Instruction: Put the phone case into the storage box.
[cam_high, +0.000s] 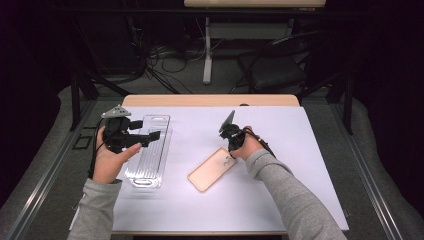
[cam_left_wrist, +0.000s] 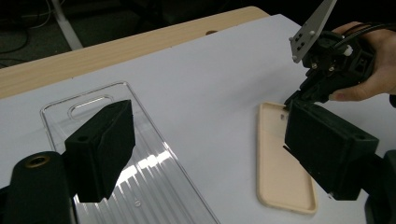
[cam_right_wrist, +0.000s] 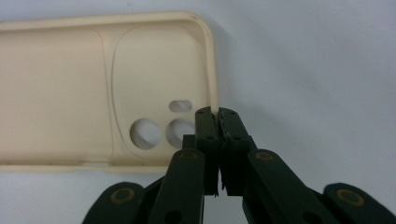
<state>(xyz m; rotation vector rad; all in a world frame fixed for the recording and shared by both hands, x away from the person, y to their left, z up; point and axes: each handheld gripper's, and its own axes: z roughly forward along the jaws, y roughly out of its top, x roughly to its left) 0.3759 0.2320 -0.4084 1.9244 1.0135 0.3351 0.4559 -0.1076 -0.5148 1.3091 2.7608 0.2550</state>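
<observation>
High view: left gripper (cam_high: 150, 135) hovers over a clear tray (cam_high: 150, 152), fingers apart. Left gripper view: tray below them, beige phone case (cam_left_wrist: 280, 168) on the white surface (cam_left_wrist: 201, 79). Right gripper view: right gripper (cam_right_wrist: 217, 116), fingers pressed together (seemingly pinching the case's corner rim).

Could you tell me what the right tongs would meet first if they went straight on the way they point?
Probably the phone case: the shut right tongs point at its corner rim by the camera holes, apparently at it already.
</observation>
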